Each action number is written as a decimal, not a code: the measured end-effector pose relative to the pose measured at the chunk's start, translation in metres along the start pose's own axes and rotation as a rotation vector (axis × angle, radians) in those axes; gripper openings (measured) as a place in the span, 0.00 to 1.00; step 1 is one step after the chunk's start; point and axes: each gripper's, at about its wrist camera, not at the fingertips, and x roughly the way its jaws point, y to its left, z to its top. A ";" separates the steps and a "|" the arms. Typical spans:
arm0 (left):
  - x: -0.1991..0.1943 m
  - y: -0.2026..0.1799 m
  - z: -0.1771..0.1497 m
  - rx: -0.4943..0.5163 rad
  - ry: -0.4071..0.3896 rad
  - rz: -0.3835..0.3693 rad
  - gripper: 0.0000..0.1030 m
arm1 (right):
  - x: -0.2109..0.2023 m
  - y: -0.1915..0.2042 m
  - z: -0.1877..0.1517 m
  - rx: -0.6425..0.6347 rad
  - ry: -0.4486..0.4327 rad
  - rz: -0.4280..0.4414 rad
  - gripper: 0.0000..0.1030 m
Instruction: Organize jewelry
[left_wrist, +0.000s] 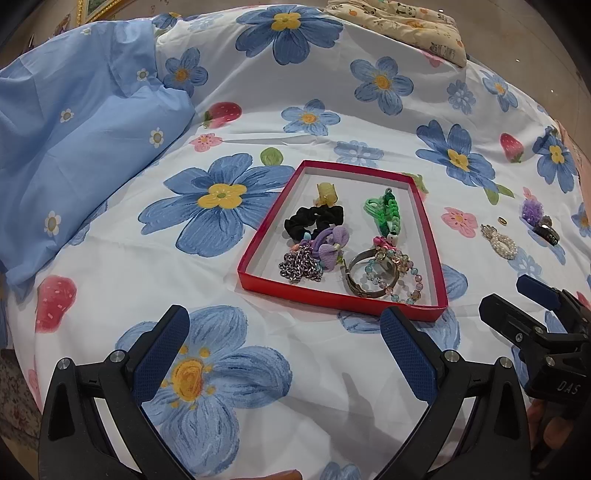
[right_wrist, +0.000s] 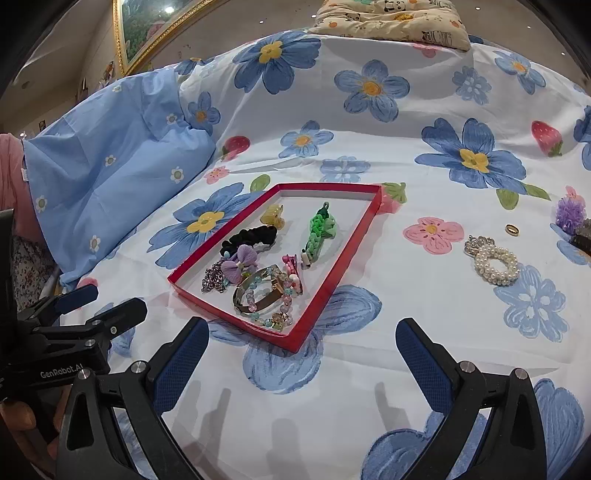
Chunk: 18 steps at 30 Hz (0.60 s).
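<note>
Beside the red tray (right_wrist: 334, 275) of jewelry, left gripper (left_wrist: 284, 332) and right gripper (right_wrist: 303, 345) hover wide open, empty, near a pearl bracelet (right_wrist: 496, 264).

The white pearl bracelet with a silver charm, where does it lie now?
The white pearl bracelet with a silver charm lies on the floral bedsheet, outside and right of the red tray, just below the small gold ring.

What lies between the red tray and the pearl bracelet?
Only bedsheet, printed with a pink flower, lies between the red tray and the pearl bracelet; the right wrist view shows it.
</note>
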 end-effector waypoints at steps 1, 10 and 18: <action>0.000 0.000 0.000 -0.001 0.001 0.000 1.00 | 0.000 0.000 0.000 0.000 0.001 0.000 0.99; 0.000 -0.001 -0.001 -0.002 0.002 -0.002 1.00 | -0.001 0.001 0.000 -0.001 -0.003 -0.001 0.99; 0.000 0.000 0.000 0.000 0.001 -0.001 1.00 | -0.001 0.001 0.002 -0.001 -0.003 0.002 0.99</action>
